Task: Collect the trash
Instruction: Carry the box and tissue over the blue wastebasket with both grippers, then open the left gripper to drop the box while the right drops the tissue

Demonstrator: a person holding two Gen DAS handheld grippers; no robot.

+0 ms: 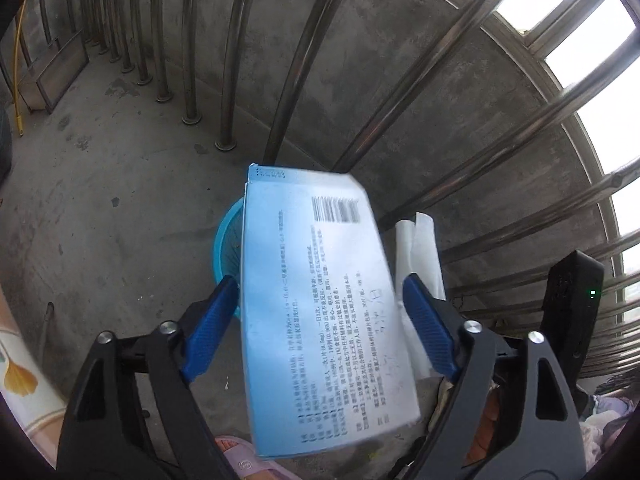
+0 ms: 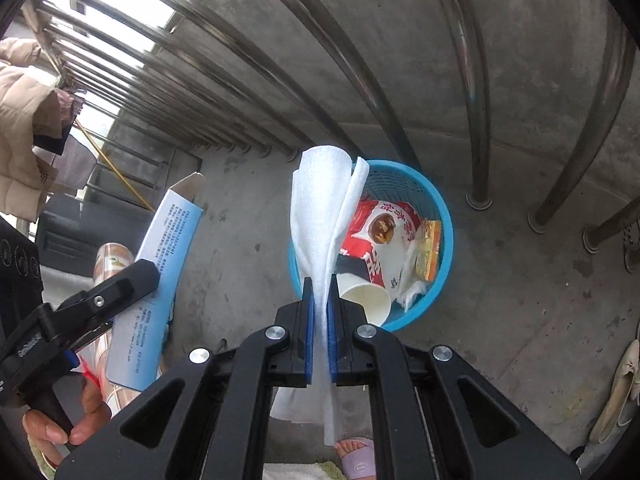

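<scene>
Trash item one, a flat light-blue printed cardboard box (image 1: 320, 312), sits between the spread blue pads of the left gripper (image 1: 320, 320), edges just beside both. Right gripper (image 2: 320, 320) pinches a white folded paper tissue (image 2: 320, 216) between near-closed pads. Beyond the fingertips: round blue plastic mesh basket (image 2: 444, 216) on concrete floor (image 2: 520, 320), holding wrappers and a paper cup (image 2: 368, 300).

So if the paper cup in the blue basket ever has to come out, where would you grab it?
Pinch the paper cup at its rim, one finger inside the mouth, coming from above on the near side. It lies tipped with its open mouth facing the near wall of the basket, while wrappers crowd its far end.
</scene>
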